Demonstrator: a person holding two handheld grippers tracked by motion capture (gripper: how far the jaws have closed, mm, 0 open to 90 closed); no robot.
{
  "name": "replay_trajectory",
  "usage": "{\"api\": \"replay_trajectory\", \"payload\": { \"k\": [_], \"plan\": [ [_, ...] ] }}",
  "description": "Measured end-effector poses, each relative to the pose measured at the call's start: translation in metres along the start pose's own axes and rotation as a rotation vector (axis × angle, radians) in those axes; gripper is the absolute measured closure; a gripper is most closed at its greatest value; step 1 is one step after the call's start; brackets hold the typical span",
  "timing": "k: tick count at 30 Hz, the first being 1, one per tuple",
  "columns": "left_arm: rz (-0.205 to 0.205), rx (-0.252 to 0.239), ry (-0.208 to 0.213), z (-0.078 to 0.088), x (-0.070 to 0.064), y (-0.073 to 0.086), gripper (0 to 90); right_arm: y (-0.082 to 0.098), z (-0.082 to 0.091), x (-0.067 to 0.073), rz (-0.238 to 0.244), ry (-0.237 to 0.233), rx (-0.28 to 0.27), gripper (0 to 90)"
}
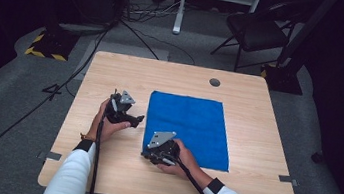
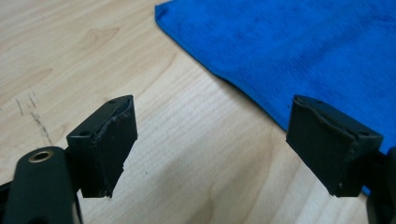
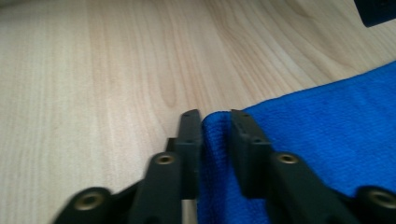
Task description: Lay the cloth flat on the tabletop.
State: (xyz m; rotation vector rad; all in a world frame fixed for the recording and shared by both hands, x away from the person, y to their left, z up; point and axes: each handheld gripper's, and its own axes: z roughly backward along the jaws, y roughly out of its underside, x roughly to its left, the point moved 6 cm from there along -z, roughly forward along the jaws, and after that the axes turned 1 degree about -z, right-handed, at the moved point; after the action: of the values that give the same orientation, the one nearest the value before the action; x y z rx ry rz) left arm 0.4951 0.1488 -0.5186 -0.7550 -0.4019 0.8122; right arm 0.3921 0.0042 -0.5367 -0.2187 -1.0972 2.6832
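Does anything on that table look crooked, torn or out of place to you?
Not much. The blue cloth lies flat and fairly square on the table. Its near-left corner is bunched up between the jaws of the right gripper. The table shows a few dark scratch marks beside the left gripper.

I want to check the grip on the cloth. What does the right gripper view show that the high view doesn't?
Right gripper view alone: the right gripper has its jaws narrowed around a raised fold at the blue cloth's corner.

High view alone: the whole table, the cloth lying flat, the left gripper beside the cloth's left edge, both hands, plus a chair beyond.

Both: the blue cloth, the wooden tabletop and the right gripper at the cloth's near left corner.
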Motion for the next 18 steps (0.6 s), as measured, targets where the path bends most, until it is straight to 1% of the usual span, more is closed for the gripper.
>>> {"api": "replay_trajectory", "payload": {
  "k": [1,2,3,5,7,8,9,10,12,14,15,18],
  "plan": [
    [0.021,0.010,0.021,-0.002,0.000,-0.002,16.4,0.000,0.000,-0.001,-0.001,0.006,0.001,81.2],
    [0.060,0.014,0.051,-0.005,0.002,-0.005,16.0,0.000,0.000,-0.002,-0.004,0.011,0.001,83.3],
    [0.073,0.002,0.048,-0.006,0.002,-0.007,16.9,0.000,0.000,-0.003,-0.002,0.011,0.000,84.5],
    [0.069,-0.005,0.019,-0.010,0.006,-0.012,18.4,0.000,0.000,-0.003,0.001,0.016,0.000,86.7],
    [0.083,-0.009,0.010,-0.016,0.010,-0.017,17.9,0.001,0.000,-0.003,0.007,0.022,0.002,87.5],
    [0.095,-0.020,-0.005,-0.020,0.012,-0.019,18.0,0.001,0.000,-0.002,0.008,0.023,0.001,87.6],
    [0.094,-0.017,-0.017,-0.023,0.015,-0.021,18.9,0.001,0.001,-0.001,0.005,0.022,-0.002,87.7],
    [0.102,-0.017,-0.029,-0.026,0.017,-0.022,18.7,0.002,0.001,-0.001,0.006,0.022,-0.004,87.7],
    [0.121,-0.004,-0.033,-0.034,0.018,-0.025,18.2,0.003,0.002,0.001,0.008,0.017,-0.007,87.8],
    [0.109,0.015,-0.049,-0.043,0.018,-0.027,17.9,0.004,0.003,0.003,0.008,0.012,-0.007,87.9],
    [0.122,0.024,-0.050,-0.049,0.017,-0.029,17.7,0.005,0.004,0.004,0.010,0.011,-0.007,87.9],
    [0.133,0.036,-0.065,-0.062,0.016,-0.034,18.0,0.006,0.006,0.009,0.022,0.001,-0.002,87.9]
  ]
}}
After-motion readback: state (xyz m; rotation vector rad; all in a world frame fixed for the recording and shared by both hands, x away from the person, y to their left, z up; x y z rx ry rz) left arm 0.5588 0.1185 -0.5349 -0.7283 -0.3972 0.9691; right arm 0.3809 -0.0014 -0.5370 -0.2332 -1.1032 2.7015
